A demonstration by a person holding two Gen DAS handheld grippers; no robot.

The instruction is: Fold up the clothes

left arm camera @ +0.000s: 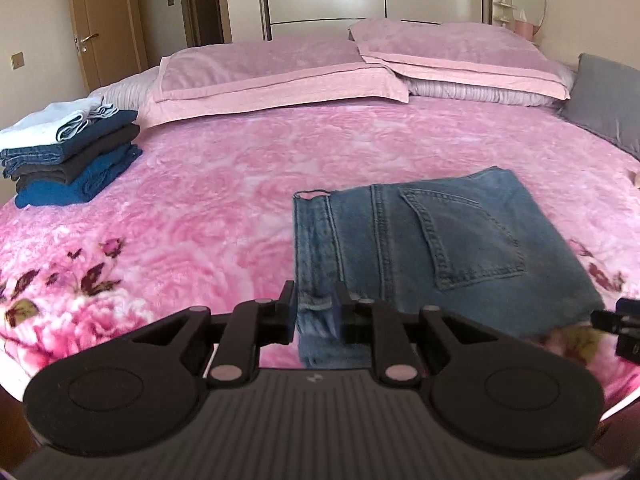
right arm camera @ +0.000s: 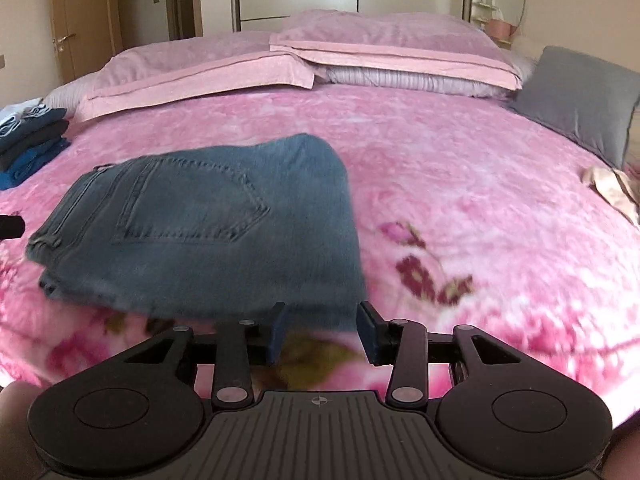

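Folded jeans [left arm camera: 420, 240] lie flat on the pink floral bed [left arm camera: 220, 208], back pocket up, near the front edge. Left tool [left arm camera: 316, 308] grips the jeans' frayed hem, pads pressed on the denim. Right tool [right arm camera: 322, 330] sits just short of the jeans' near edge, jaws parted, nothing between them. A stack of folded clothes [left arm camera: 68, 152] waits far left, near the pillows [left arm camera: 280, 72].

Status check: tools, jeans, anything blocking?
Left tool shut on jeans edge. Right tool open, empty. Jeans folded, on bed. Nothing blocking.
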